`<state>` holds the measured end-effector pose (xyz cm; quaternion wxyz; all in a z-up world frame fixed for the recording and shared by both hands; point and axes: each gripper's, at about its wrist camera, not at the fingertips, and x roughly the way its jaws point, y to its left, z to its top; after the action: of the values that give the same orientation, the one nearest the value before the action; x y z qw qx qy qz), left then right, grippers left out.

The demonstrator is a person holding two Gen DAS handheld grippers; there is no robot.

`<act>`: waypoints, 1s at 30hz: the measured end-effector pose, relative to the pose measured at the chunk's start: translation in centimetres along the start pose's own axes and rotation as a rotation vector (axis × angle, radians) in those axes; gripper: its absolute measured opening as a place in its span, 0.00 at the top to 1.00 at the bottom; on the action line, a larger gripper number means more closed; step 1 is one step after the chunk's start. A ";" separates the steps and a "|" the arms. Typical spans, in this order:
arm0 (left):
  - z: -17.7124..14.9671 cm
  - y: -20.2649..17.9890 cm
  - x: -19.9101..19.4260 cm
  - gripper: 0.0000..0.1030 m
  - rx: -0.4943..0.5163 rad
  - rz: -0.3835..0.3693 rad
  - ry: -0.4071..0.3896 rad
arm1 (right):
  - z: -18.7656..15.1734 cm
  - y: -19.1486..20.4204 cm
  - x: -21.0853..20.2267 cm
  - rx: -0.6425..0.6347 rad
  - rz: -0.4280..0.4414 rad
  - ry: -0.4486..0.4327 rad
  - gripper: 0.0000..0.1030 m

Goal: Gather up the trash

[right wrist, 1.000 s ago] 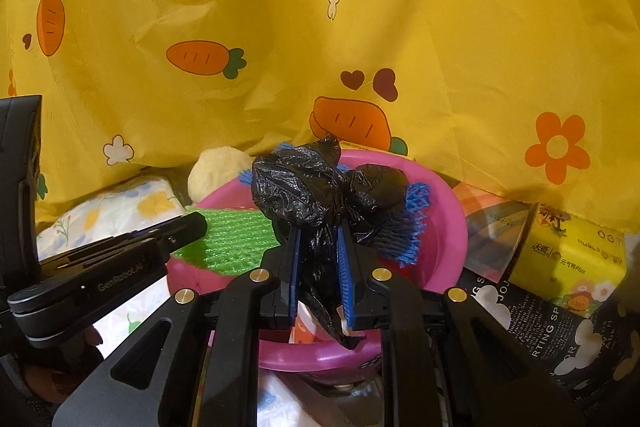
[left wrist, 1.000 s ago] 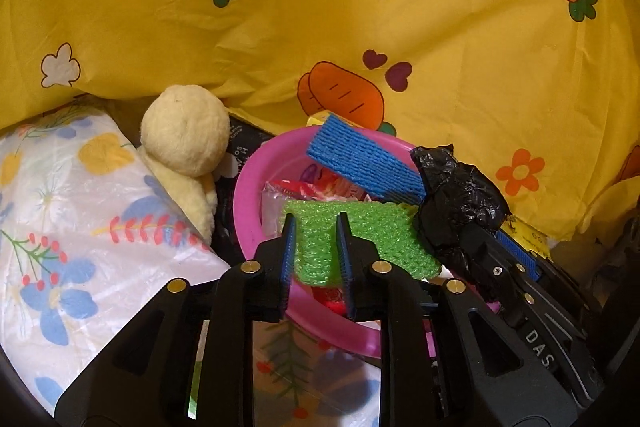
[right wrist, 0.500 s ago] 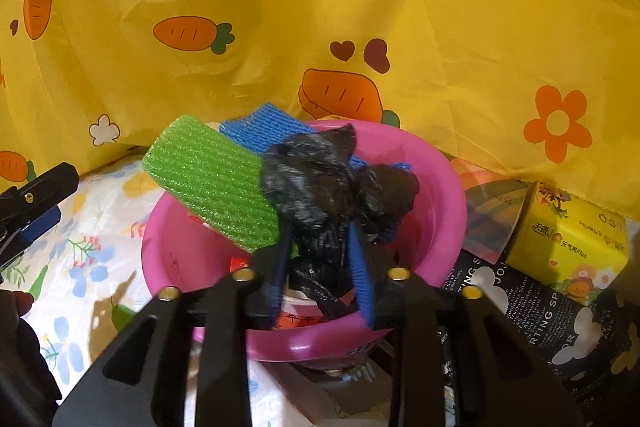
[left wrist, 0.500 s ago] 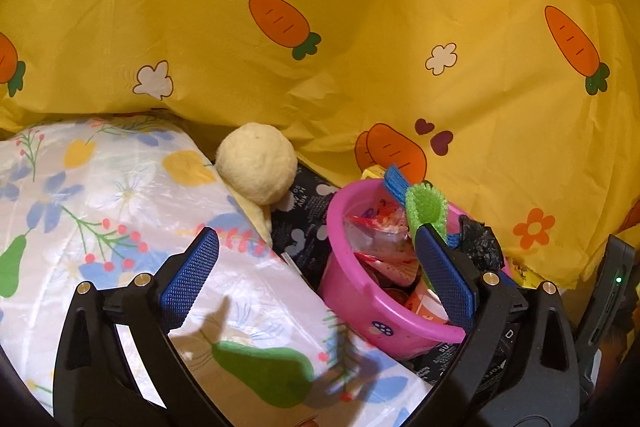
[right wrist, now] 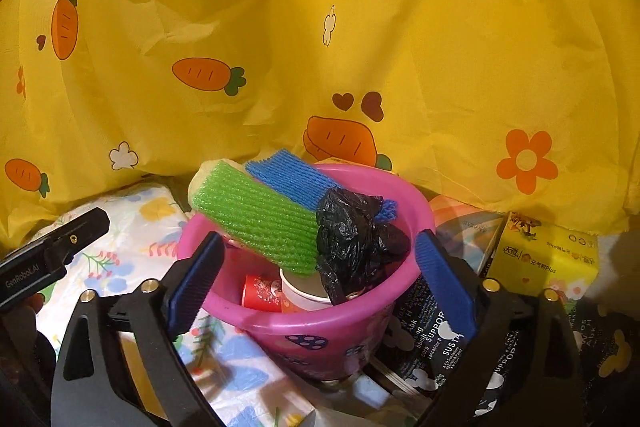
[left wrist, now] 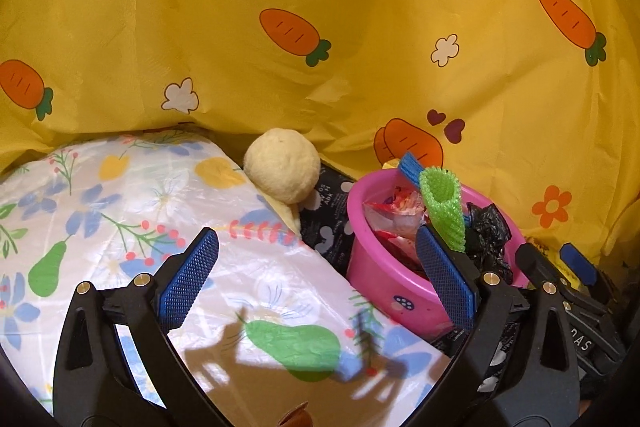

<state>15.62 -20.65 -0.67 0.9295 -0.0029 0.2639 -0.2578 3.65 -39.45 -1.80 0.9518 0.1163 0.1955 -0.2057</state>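
Two wrist cameras look forward and slightly down: the left from beside the pink bucket (left wrist: 384, 291), the right close above it (right wrist: 320, 331). Both share the bucket and yellow curtain (left wrist: 360, 47).

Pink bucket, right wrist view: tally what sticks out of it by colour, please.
In the pink bucket:
Green foam net: 1
Blue foam net: 1
Black plastic bag: 1
Red packet: 1
White cup: 1
Total: 5

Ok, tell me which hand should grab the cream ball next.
Left, probably. The cream ball sits clear ahead of the open left gripper; from the right gripper, fingers opening and gripping nothing, green netting mostly hides it.
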 end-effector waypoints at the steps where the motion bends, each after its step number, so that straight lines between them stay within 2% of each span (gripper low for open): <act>1: -0.2 -0.1 -0.4 0.06 0.014 0.014 -0.010 | 0.0 0.2 -0.2 -0.006 -0.004 -0.003 0.05; 4: -0.6 -0.1 -1.3 0.06 0.039 0.052 -0.021 | -0.3 0.7 -0.9 -0.010 -0.017 -0.007 0.05; 16: -2.2 1.4 -6.9 0.06 0.034 0.103 -0.059 | -1.8 3.0 -4.4 -0.033 -0.042 -0.029 0.05; 22: -3.7 2.5 -10.1 0.06 0.028 0.148 -0.077 | -2.6 4.2 -7.2 -0.049 -0.021 -0.038 0.05; 30: -6.0 4.5 -14.4 0.06 -0.027 0.219 -0.092 | -4.3 6.1 -10.7 -0.104 0.040 -0.053 0.05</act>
<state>4.35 -8.99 0.60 0.9630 0.0016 0.2234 -0.1505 -4.04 -29.00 -0.33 0.9653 0.0650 0.1786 -0.1794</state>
